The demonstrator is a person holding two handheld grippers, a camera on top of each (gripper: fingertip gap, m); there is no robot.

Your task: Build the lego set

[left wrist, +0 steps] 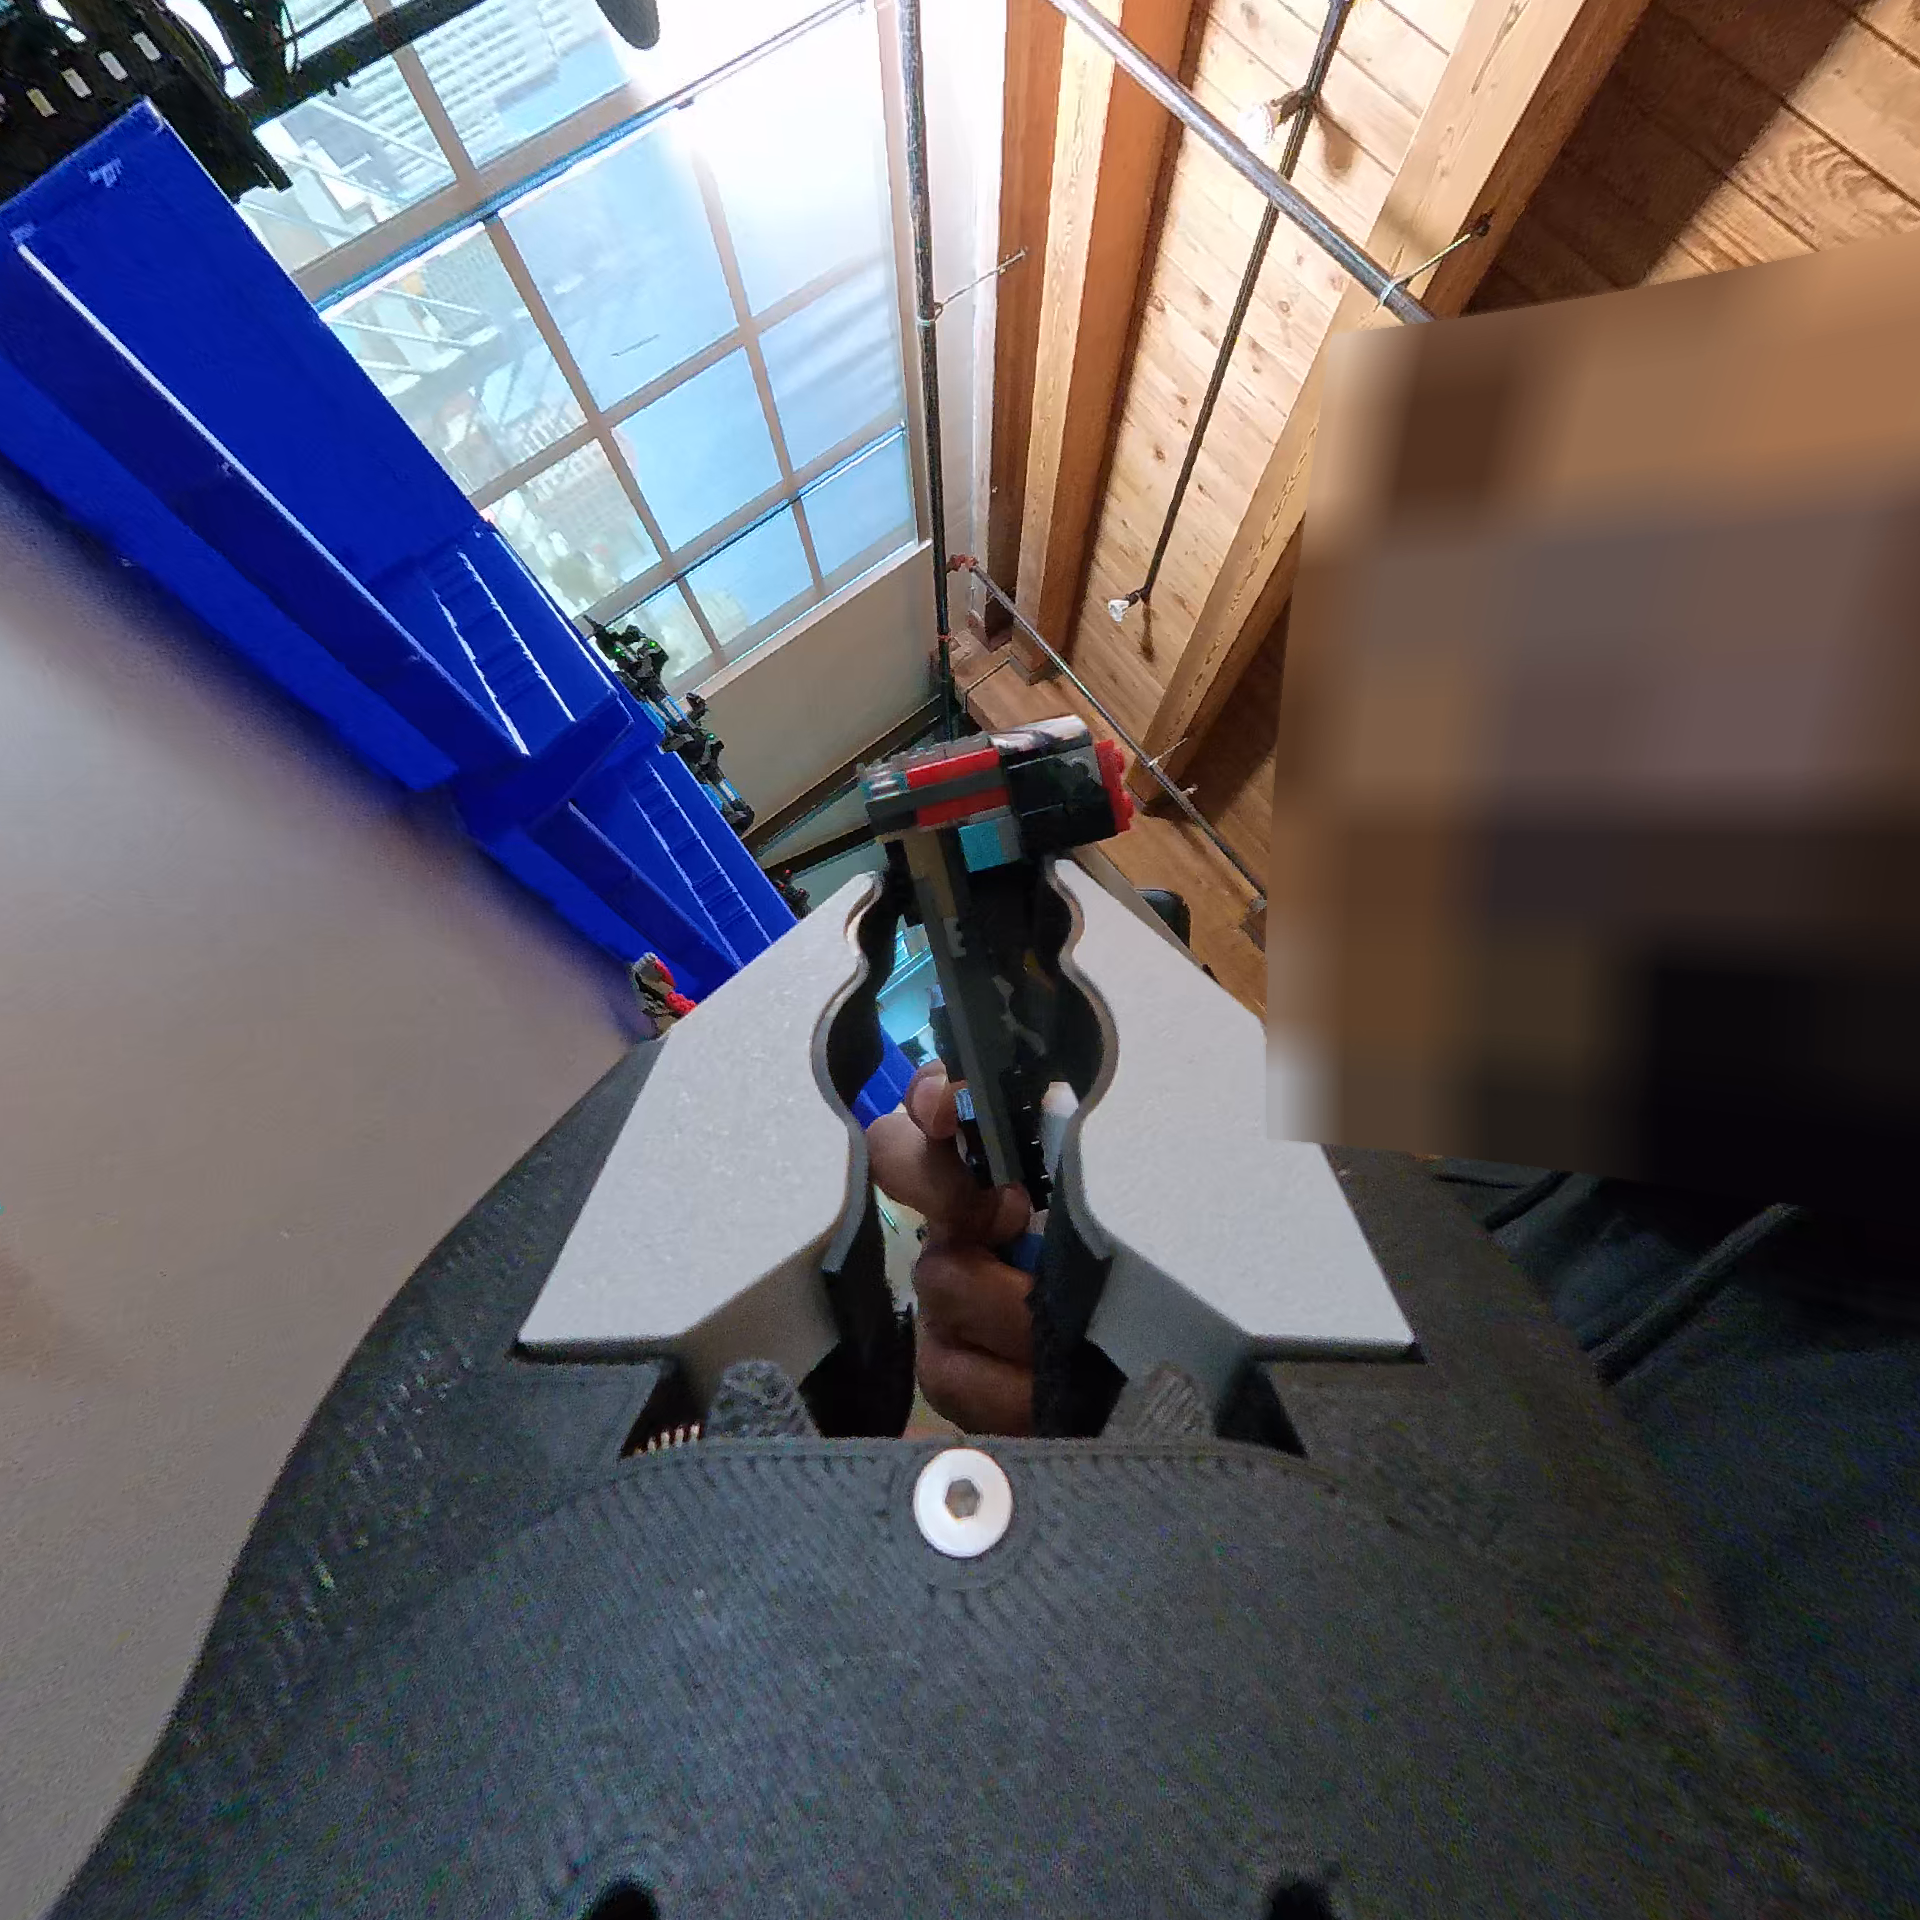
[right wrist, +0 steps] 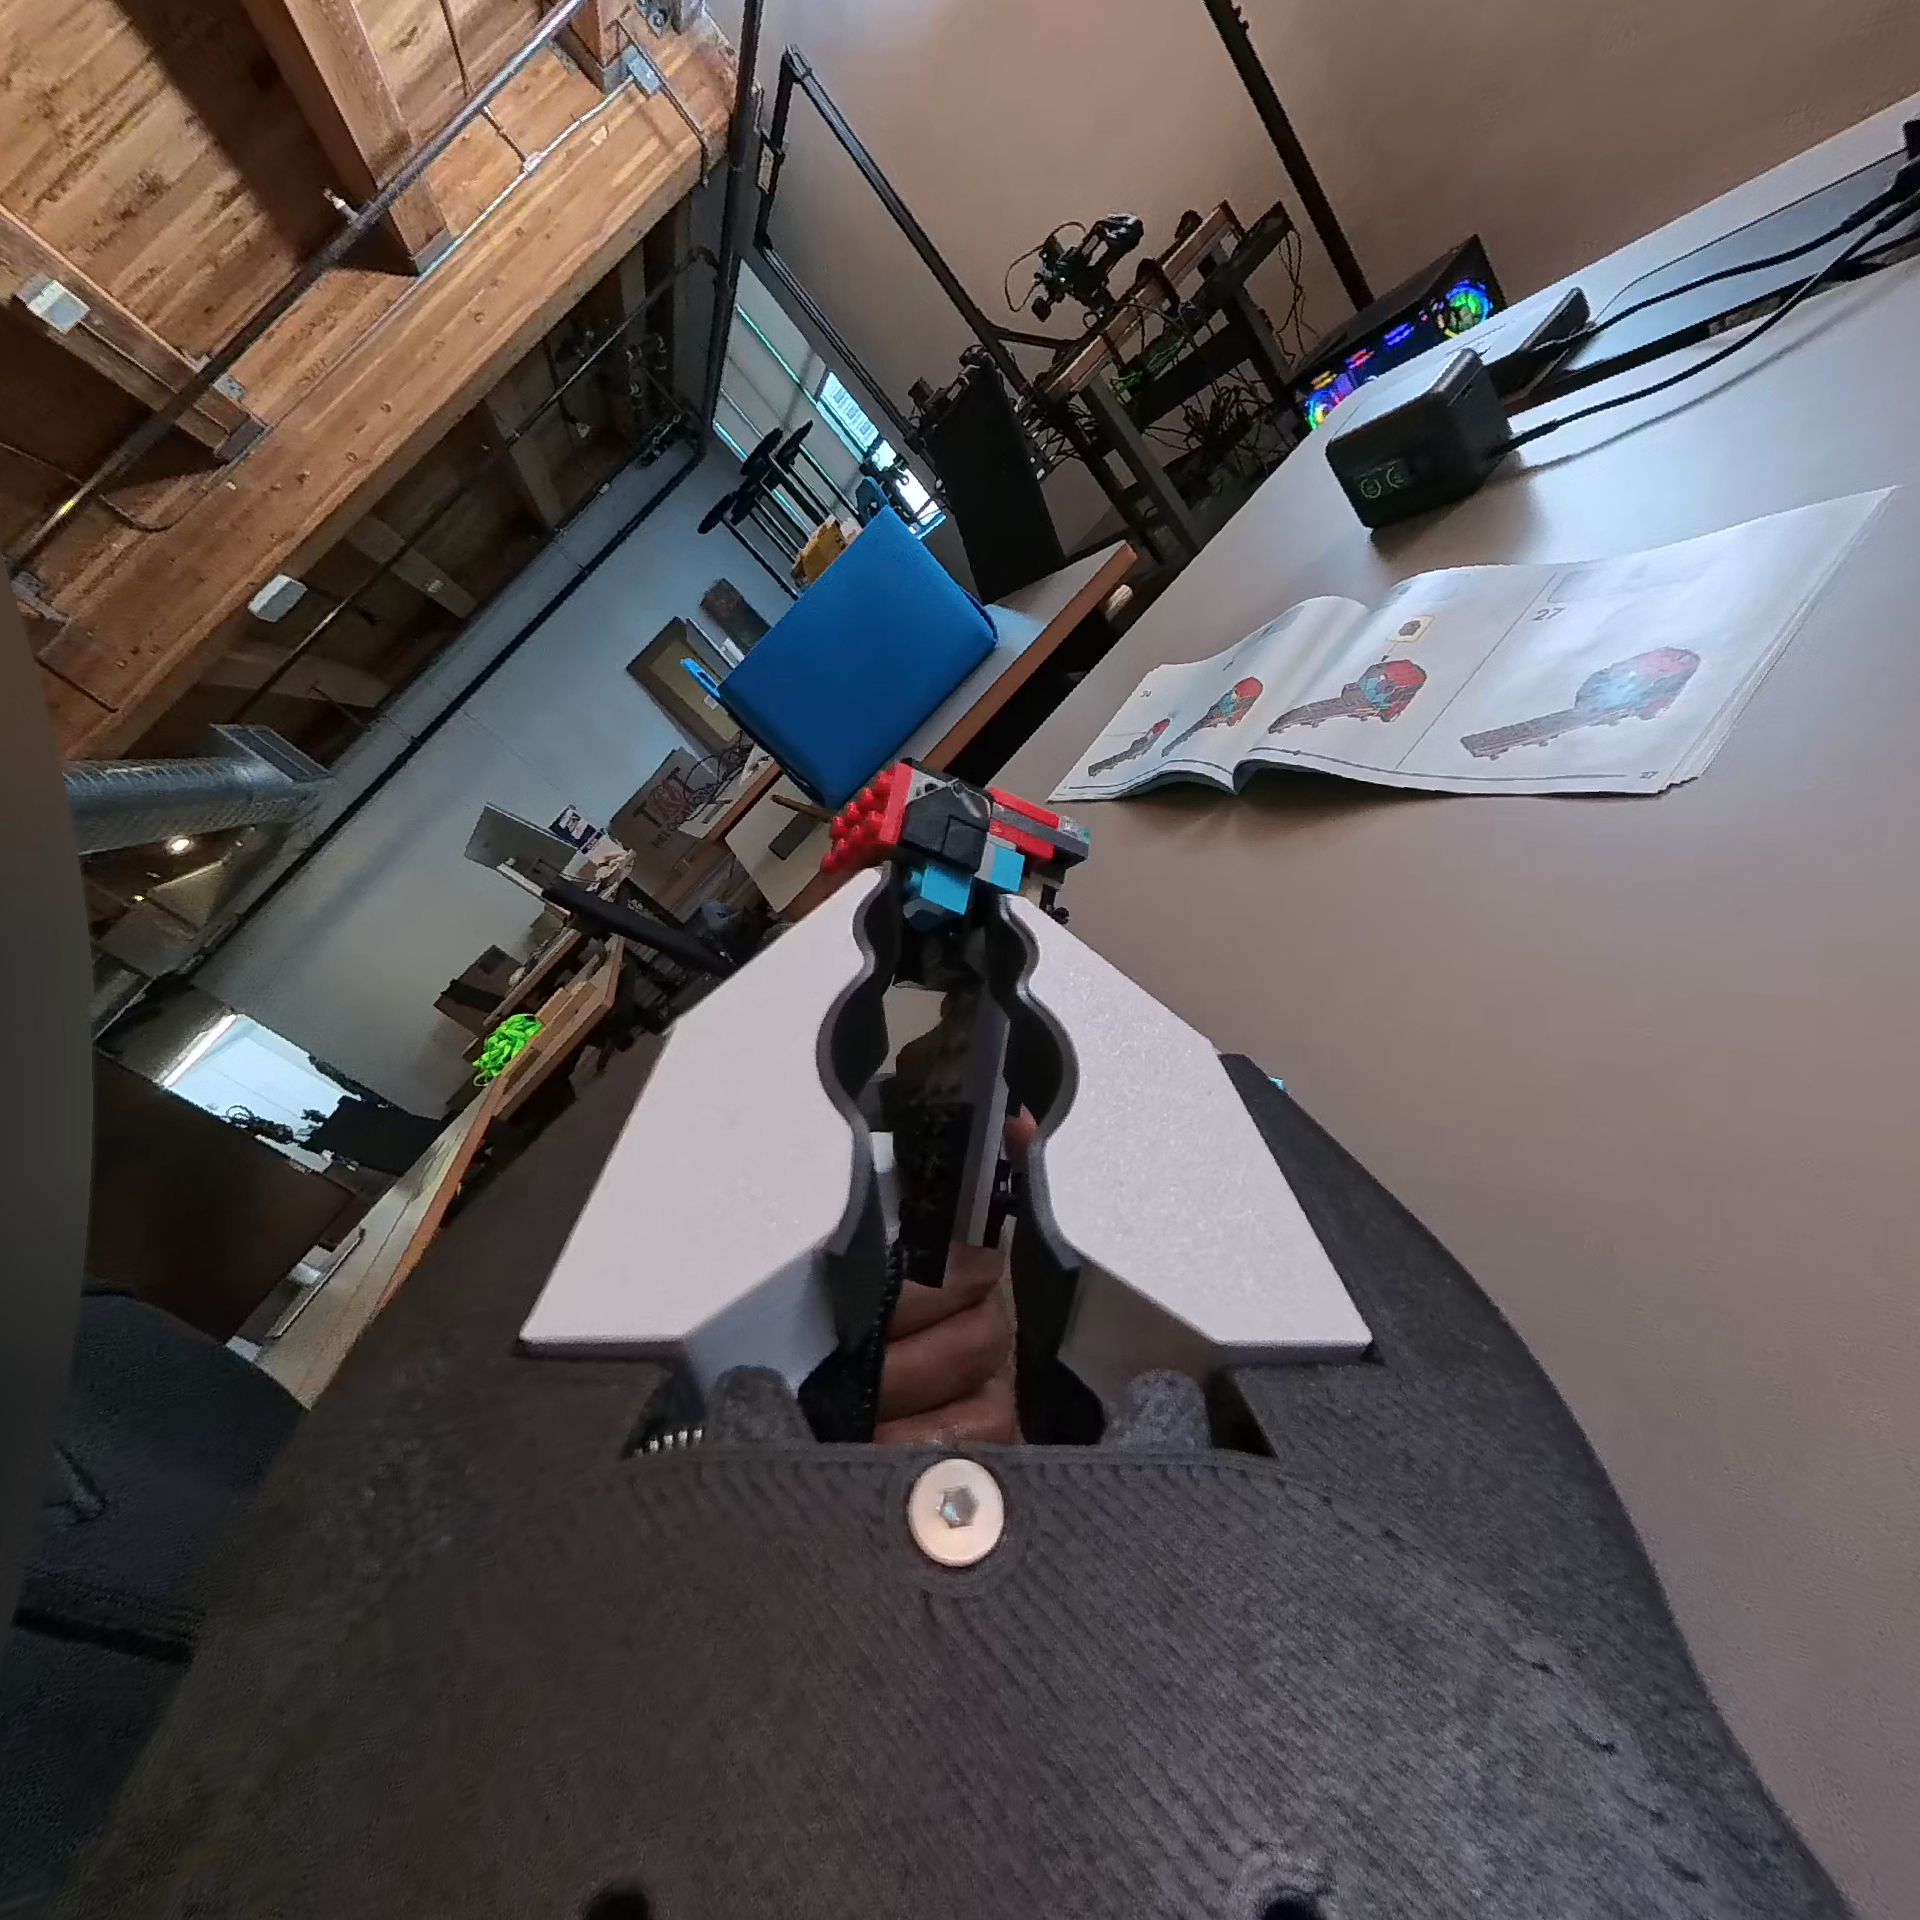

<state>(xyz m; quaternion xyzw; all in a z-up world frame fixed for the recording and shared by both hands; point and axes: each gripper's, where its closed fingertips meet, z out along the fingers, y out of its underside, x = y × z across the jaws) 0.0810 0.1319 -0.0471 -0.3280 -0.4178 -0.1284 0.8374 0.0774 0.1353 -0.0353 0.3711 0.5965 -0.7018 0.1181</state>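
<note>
A partly built lego truck (left wrist: 987, 795) has a red, black and grey cab with a light blue brick, on a long grey chassis. In the left wrist view the chassis runs back between my left gripper's (left wrist: 966, 894) fingers, which are closed on it, with the cab past the tips. The right wrist view shows the same model (right wrist: 956, 821) clamped between my right gripper's (right wrist: 940, 904) fingers, red studs to the left. The model is held up off the table. A person's hand (left wrist: 966, 1247) shows behind the fingers.
An open instruction booklet (right wrist: 1455, 675) lies on the brown table (right wrist: 1455, 1091). A black box with cables (right wrist: 1418, 447) stands behind it. Blue bins (left wrist: 312, 499) line the table edge in the left wrist view. A blue box (right wrist: 862, 665) sits on a farther table. Both grippers' tips are close together, under 4 cm apart.
</note>
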